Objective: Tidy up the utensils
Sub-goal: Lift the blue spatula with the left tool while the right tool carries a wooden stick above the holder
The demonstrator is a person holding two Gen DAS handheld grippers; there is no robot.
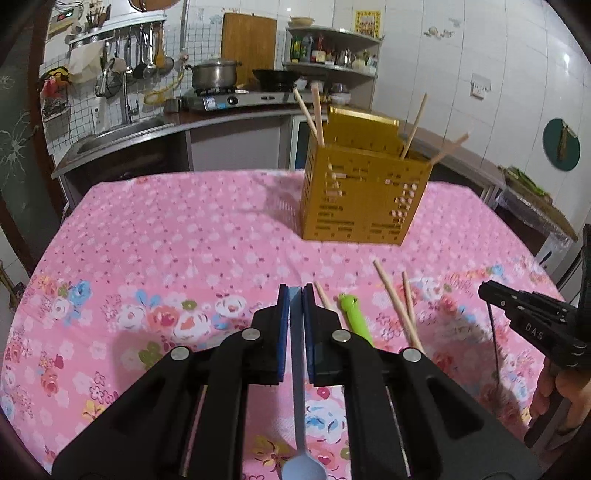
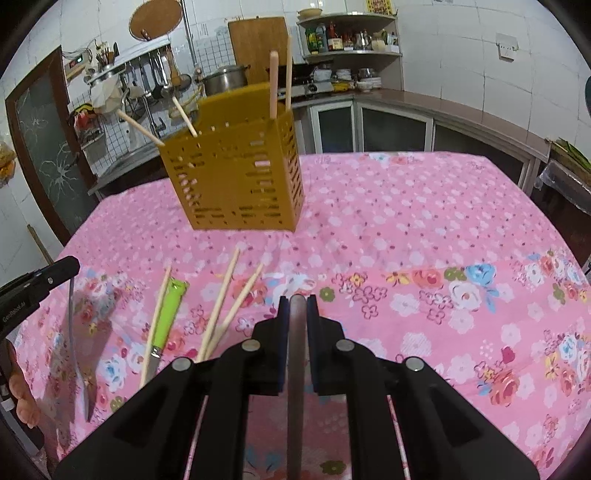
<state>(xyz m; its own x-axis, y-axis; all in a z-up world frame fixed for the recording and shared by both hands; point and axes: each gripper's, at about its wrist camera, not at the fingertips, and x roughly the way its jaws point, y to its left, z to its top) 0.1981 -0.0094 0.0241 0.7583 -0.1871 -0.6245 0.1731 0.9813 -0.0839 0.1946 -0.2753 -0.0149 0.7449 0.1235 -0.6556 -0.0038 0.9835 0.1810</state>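
Note:
A yellow perforated utensil holder (image 1: 364, 192) (image 2: 236, 177) stands on the pink floral tablecloth (image 1: 184, 236) with several wooden chopsticks upright in it. My left gripper (image 1: 295, 291) is shut on a pale blue spoon (image 1: 301, 424) whose bowl hangs toward the camera; it also shows at the left of the right wrist view (image 2: 79, 354). My right gripper (image 2: 297, 301) is shut on a grey metal utensil handle (image 2: 296, 369). Loose chopsticks (image 1: 397, 306) (image 2: 225, 302) and a green-handled knife (image 1: 356, 319) (image 2: 168, 314) lie on the cloth between the grippers.
Behind the table runs a kitchen counter with a sink (image 1: 122, 136), a gas stove (image 1: 236, 98) with a pot, hanging ladles and a corner shelf (image 2: 349, 35) of bottles. A side counter (image 2: 480, 122) runs along the right wall.

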